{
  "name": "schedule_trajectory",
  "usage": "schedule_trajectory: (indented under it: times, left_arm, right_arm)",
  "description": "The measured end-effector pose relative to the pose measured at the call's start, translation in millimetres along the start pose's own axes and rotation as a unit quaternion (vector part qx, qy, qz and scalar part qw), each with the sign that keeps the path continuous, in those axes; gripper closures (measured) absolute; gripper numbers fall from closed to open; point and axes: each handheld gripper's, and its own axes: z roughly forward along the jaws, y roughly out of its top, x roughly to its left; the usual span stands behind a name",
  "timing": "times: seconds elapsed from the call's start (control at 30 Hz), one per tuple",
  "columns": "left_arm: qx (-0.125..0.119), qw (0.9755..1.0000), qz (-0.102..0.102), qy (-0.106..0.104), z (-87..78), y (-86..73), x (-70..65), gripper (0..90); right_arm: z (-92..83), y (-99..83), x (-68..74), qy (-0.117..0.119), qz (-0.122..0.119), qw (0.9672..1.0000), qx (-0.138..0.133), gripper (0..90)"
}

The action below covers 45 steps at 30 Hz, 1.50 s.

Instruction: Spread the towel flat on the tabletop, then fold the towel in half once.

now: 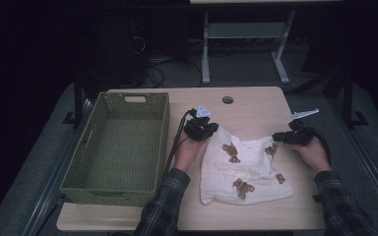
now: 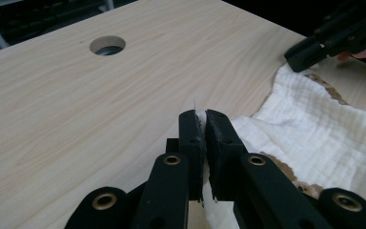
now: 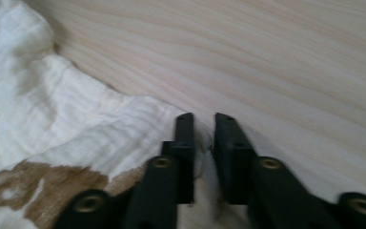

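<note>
A white cloth [image 1: 243, 169] with brown prints lies rumpled on the table [image 1: 256, 105], right of the green basket [image 1: 120, 147] and apart from it. Its near edge lies close to the table's near edge; its far corners reach toward the table's middle.

The left gripper [image 1: 202, 130] sits at the cloth's far left corner, between the basket and the cloth. In the left gripper view its jaws are pressed together on a thin fold of the cloth [image 2: 314, 133], and a sliver of white fabric sticks up between the tips [image 2: 201, 117]. That corner looks raised a little off the wood.

The right gripper [image 1: 281, 137] sits at the cloth's far right corner, on the side away from the basket. In the right gripper view the jaws [image 3: 202, 129] stand nearly together at the edge of the cloth [image 3: 66, 129], with a narrow gap between them; a pale blur in the gap looks like fabric, but I cannot tell whether the pads press on it. The same gripper [image 2: 324, 45] shows in the left gripper view, its tip low at the cloth's far edge.

A round hole [image 1: 227, 100] in the table lies beyond the cloth, farther from the person. The basket stands along the table's left side, its rim level, its far wall bearing a handle slot.
</note>
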Motion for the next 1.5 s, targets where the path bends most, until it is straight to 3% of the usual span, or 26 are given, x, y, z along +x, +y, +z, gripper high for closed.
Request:
schedule_trajectory:
  times: [0.1,0.13,0.23,0.27,0.43,0.5,0.63,0.67,0.8,0.97,1.2,1.5]
  left_arm:
    - [-0.006,0.9999,-0.005,0.014,-1.5,0.8,3.3,85.0]
    - [-0.009,0.9996,-0.010,0.027,-2.6,2.5,6.3,85.0]
    - [-0.010,0.9991,-0.013,0.040,-3.6,4.9,10.3,85.0]
    - [-0.010,0.9980,-0.020,0.059,-4.3,7.6,16.5,85.0]
    - [-0.015,0.9960,-0.037,0.080,-2.2,8.6,27.6,85.0]
    - [-0.009,0.9936,-0.048,0.101,3.2,6.4,36.7,85.0]
    - [0.002,0.9914,-0.059,0.117,9.6,2.4,44.2,85.0]
    - [0.006,0.9899,-0.066,0.126,13.7,-0.6,49.0,85.0]
    - [0.008,0.9879,-0.077,0.134,17.2,-2.2,56.3,85.0]
    - [0.003,0.9884,-0.078,0.131,13.5,-0.5,55.0,85.0]
    - [0.000,0.9904,-0.071,0.119,-2.5,4.6,43.9,85.0]
    - [-0.001,0.9908,-0.070,0.116,-19.4,0.8,29.6,85.0]
  right_arm:
    - [-1.0,1.1,1.2,-0.001,-0.006,1.0000,-0.002,86.4]
    - [-6.3,6.6,0.9,-0.005,-0.010,0.9998,-0.016,86.5]
    - [-11.7,14.8,-0.3,-0.004,-0.011,0.9995,-0.031,86.5]
    - [-13.0,22.7,-2.1,-0.009,-0.017,0.9992,-0.035,86.5]
    - [-12.1,39.4,-10.7,-0.020,-0.019,0.9988,-0.041,86.5]
    - [-9.7,44.0,-13.9,-0.023,-0.016,0.9986,-0.044,86.5]
    - [-4.8,48.0,-18.2,-0.025,-0.013,0.9982,-0.052,86.5]
    - [-2.8,49.2,-19.3,-0.025,-0.011,0.9977,-0.063,86.6]
    - [-3.0,52.3,-19.7,-0.021,-0.011,0.9968,-0.076,86.5]
    - [-7.3,51.7,-17.2,-0.016,-0.013,0.9967,-0.078,86.6]
    - [-23.4,44.3,-8.1,-0.002,-0.018,0.9957,-0.090,86.6]
    - [-38.5,29.9,2.8,0.004,-0.024,0.9945,-0.102,86.6]
